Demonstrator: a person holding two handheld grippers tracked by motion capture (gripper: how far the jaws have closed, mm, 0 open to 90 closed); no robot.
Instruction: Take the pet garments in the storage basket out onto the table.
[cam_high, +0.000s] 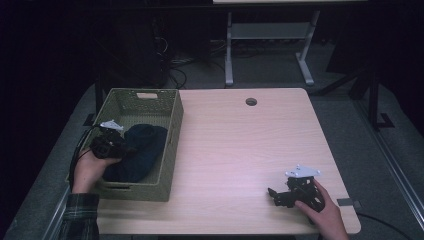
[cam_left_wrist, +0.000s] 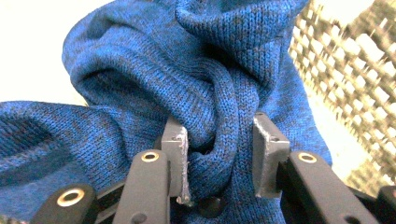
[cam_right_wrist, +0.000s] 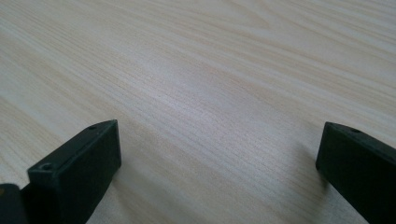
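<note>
Here the left hand-held gripper (cam_left_wrist: 219, 140) pinches a fold of the blue knit garment (cam_high: 137, 152), which lies lengthwise inside the green basket (cam_high: 172, 145) at the desk's (cam_high: 240, 150) left edge. The right hand-held gripper (cam_high: 280, 196) rests spread wide on bare desk.

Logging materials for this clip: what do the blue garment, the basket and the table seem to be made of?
Garment: knitted fabric, likely wool or acrylic; ribbed stitches show, matte blue, pinched between the left hand-held gripper jaws.
Basket: olive, perforated lattice walls; probably moulded plastic, possibly woven.
Table: pale wood-grain top, smooth low sheen; probably laminate, not solid wood.
</note>
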